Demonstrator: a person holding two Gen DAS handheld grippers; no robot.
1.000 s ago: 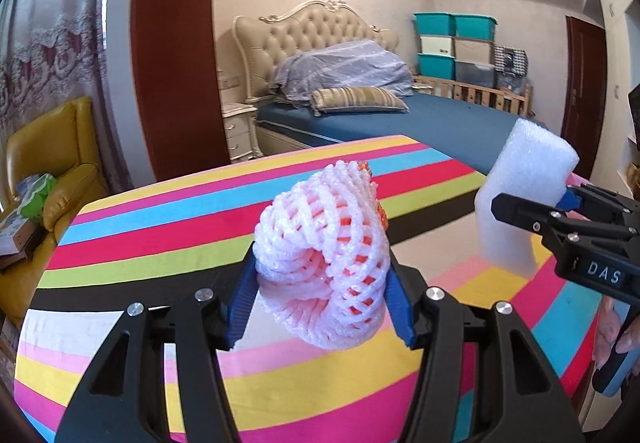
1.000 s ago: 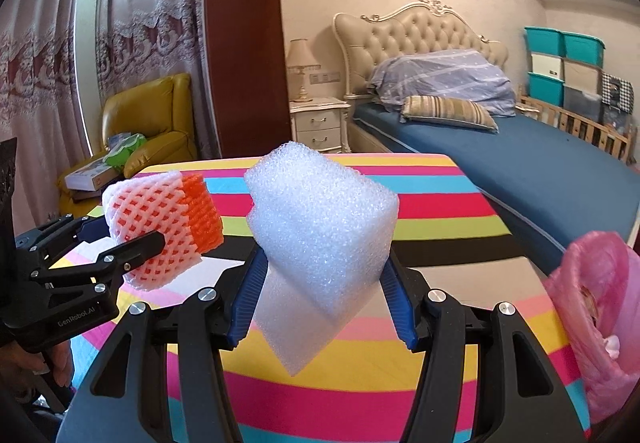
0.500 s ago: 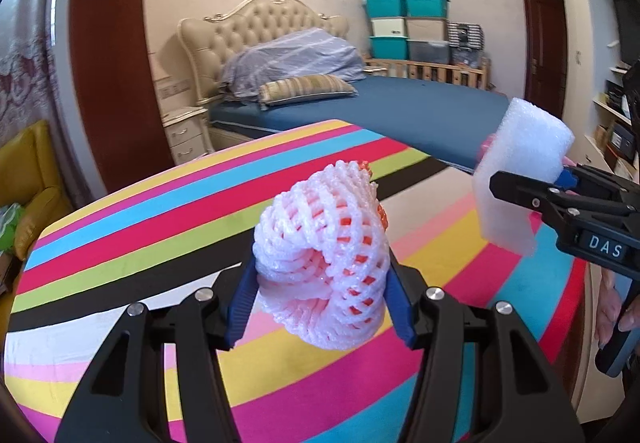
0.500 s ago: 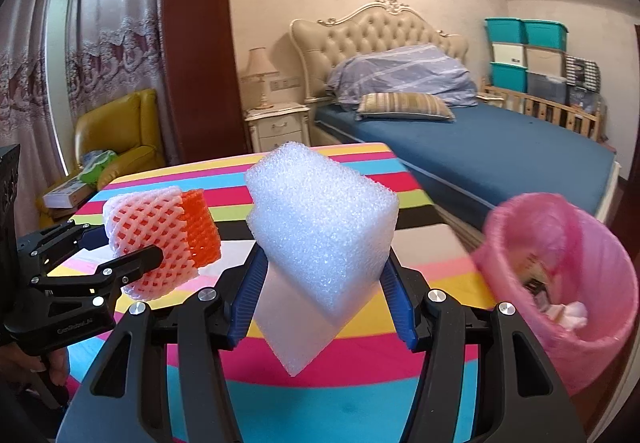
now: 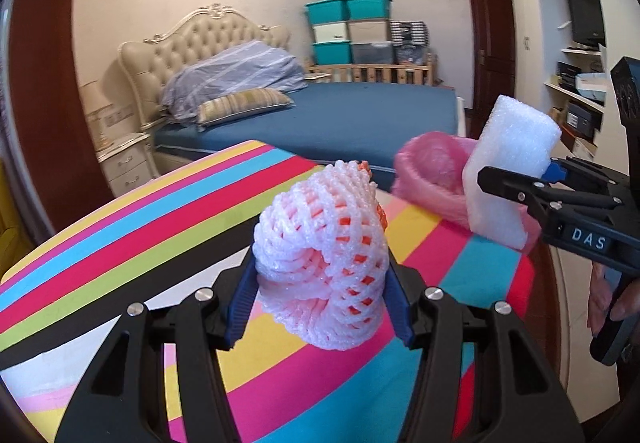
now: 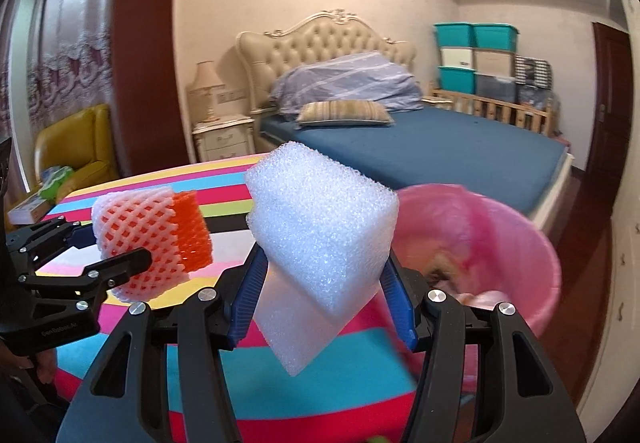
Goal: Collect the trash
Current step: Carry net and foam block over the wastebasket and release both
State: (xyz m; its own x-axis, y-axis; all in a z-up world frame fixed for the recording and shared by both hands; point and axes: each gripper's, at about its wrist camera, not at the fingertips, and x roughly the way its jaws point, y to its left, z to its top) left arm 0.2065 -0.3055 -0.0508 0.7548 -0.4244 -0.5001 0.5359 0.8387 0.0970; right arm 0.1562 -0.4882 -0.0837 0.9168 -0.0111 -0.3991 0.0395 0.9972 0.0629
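Note:
My left gripper [image 5: 320,307] is shut on a pink and orange foam fruit net [image 5: 324,263], held above the striped table [image 5: 120,227]. The net also shows in the right wrist view [image 6: 152,239], left of the right gripper. My right gripper [image 6: 322,307] is shut on a white foam block [image 6: 320,247]; the block also shows in the left wrist view [image 5: 508,167]. A pink-lined trash bin [image 6: 516,239] with some trash inside stands just beyond the table's right edge, close behind the foam block. The bin also shows in the left wrist view [image 5: 432,171].
A blue bed [image 6: 420,147] lies behind the table. A nightstand with a lamp [image 6: 220,131] and a yellow armchair [image 6: 76,147] stand at the left. Stacked storage boxes [image 5: 348,31] and a shelf [image 5: 580,83] are at the right.
Both grippers have swung to the right with their loads. The pink bin has come closer and more central in the right view and into the left view.

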